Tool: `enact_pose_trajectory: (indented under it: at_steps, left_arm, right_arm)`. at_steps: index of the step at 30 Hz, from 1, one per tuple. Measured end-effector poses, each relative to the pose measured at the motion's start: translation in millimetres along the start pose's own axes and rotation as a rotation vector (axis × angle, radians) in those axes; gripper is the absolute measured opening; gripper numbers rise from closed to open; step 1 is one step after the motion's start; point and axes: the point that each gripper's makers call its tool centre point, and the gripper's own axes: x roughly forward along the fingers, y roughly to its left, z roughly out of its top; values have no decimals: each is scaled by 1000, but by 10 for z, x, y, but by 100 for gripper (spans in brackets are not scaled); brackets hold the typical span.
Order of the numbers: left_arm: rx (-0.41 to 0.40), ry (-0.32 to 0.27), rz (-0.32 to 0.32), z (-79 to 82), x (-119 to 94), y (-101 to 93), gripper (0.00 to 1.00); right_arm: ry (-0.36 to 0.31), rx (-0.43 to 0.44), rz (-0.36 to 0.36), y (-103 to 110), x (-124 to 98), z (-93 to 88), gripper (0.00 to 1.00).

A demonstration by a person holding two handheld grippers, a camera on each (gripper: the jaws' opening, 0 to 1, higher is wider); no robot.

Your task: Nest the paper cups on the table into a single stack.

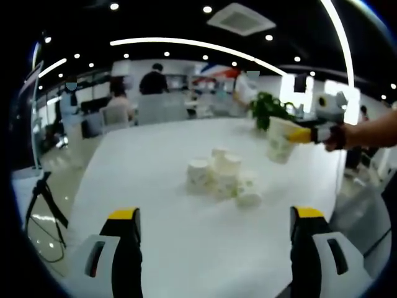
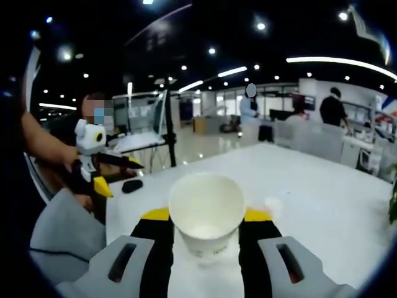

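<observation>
One paper cup (image 2: 206,214) is clamped by the right gripper (image 2: 206,231), well above the cup pile (image 1: 222,177). Left gripper (image 1: 215,225) is spread wide, empty. Pile cups, approx. six, could be toppled if nesting is misaligned.

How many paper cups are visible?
About 6: one cup in the right gripper, roughly five in the cluster mid-table; others may be hidden.

An open-plan office. Recessed round ceiling spotlights (image 1: 207,9) and long curved light strips (image 1: 186,43) hang over a large white table (image 1: 149,180). Seated people (backs turned) work at distant desks (image 1: 155,105).
</observation>
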Motion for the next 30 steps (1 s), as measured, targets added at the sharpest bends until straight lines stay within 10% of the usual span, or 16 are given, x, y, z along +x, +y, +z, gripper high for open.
enact_pose_trajectory:
  at_steps: [30]
  left_arm:
    - [-16, 0, 5, -53, -20, -13, 98]
  right_arm:
    - [-14, -34, 53, 427, -106, -88, 38]
